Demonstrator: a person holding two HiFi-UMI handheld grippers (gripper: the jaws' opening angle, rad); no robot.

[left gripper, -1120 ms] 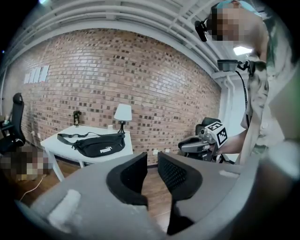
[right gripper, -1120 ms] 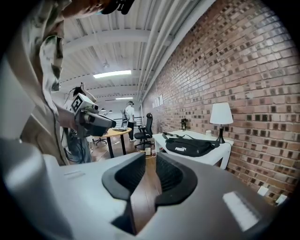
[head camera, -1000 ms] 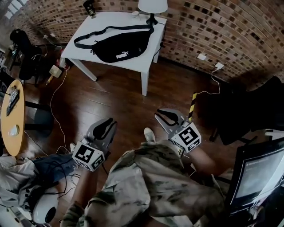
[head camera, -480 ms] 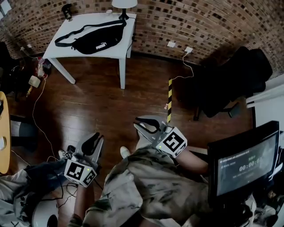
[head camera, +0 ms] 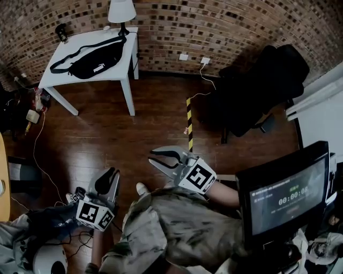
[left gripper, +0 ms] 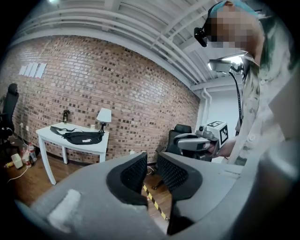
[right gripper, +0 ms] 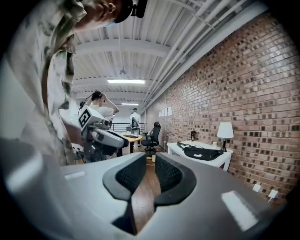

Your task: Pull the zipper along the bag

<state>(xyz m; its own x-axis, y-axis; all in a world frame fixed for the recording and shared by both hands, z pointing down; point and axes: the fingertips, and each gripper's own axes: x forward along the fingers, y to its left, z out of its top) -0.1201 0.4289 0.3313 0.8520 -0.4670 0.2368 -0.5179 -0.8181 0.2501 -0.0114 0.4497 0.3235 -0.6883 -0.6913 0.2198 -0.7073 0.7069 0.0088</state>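
The black waist bag (head camera: 88, 59) lies on a white table (head camera: 64, 77) against the brick wall, far from both grippers. It also shows small in the left gripper view (left gripper: 80, 137) and the right gripper view (right gripper: 202, 153). Its zipper is too small to make out. My left gripper (head camera: 114, 172) is held low by my left leg, and its jaws (left gripper: 151, 164) stand a narrow gap apart with nothing between them. My right gripper (head camera: 150, 157) hangs over the wood floor in front of me, its jaws (right gripper: 150, 164) also slightly apart and empty.
A lamp (head camera: 122, 10) stands on the table's back corner. A black office chair (head camera: 257, 91) is at the right, a monitor (head camera: 281, 195) at the lower right. Cables and a yellow-black strip (head camera: 188, 120) lie on the wood floor. Other people stand far off (right gripper: 135, 117).
The head view has swung right: the table and bag slid toward the upper left, and the monitor came in at the right. Both grippers sit lower and nearer my body.
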